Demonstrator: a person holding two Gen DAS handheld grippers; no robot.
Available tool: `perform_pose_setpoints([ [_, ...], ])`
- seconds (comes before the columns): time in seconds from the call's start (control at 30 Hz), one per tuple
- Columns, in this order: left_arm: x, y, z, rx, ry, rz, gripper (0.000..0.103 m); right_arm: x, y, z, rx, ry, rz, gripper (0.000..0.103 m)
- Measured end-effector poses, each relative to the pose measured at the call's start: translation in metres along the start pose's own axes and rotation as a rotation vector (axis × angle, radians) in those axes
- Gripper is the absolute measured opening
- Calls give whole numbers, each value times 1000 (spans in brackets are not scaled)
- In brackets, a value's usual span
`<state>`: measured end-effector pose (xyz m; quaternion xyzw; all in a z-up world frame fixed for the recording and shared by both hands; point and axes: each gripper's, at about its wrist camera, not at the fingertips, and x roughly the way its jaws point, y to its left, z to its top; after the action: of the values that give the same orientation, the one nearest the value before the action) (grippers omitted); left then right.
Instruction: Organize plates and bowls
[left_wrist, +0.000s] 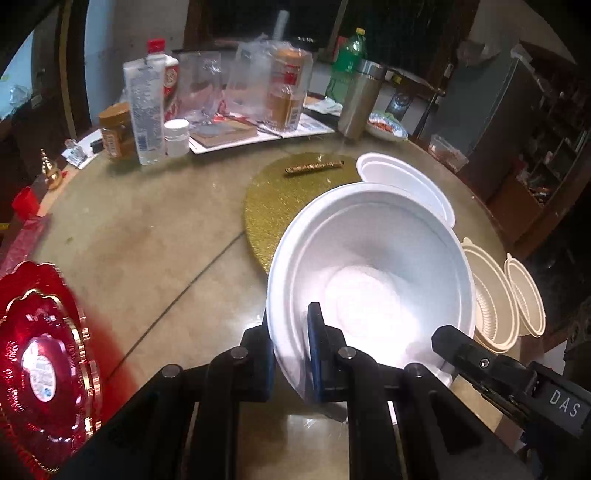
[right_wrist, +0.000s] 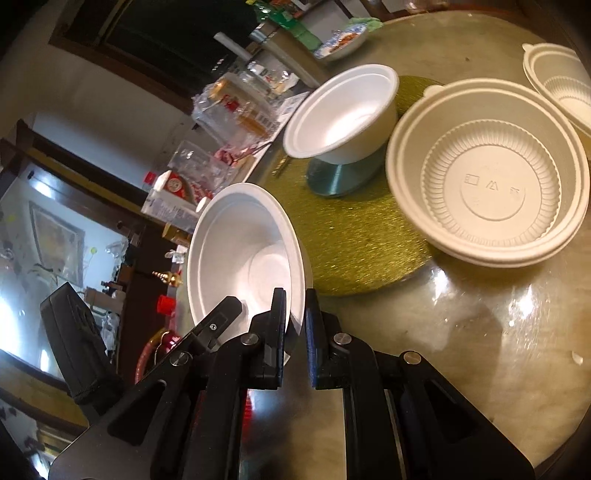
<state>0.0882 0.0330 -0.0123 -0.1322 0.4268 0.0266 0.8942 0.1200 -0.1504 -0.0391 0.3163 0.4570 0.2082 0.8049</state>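
You are clamping white foam bowl (left_wrist: 373, 280) by near rim with both grippers, left gripper (left_wrist: 291, 354) and right gripper (right_wrist: 295, 328), jaws closed on rim. Bowl is tilting ahead of jaws above counter (left_wrist: 147, 236); cream bowl stack (right_wrist: 487, 173) is lying beyond right jaws.

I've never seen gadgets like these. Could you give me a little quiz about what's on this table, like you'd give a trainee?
1. True or false: the left gripper and the right gripper both clamp the rim of one white bowl.
2. The round mat is: A red, B gold, C blue?
3. Does the other white bowl, further back, sit level or tilted?

Key: 1 true; 2 B; 3 tilted.
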Motion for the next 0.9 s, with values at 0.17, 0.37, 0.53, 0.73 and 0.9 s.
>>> perform_pose_setpoints([
  [0.17,-19,11,-4,-10,-31,-1,13,-5,17,-11,-34,-3,15,9],
  [0.37,-47,31,-9,-34,-80,1,13,-8,40,-24,-84,4,39,9],
  [0.53,-69,53,-13,-65,-114,10,14,-8,65,-36,-141,12,64,9],
  [0.73,-94,89,-21,-121,-153,51,14,7,98,-54,-202,58,111,9],
  [0.9,-105,119,-29,-170,-165,90,14,24,123,-72,-249,106,139,9],
])
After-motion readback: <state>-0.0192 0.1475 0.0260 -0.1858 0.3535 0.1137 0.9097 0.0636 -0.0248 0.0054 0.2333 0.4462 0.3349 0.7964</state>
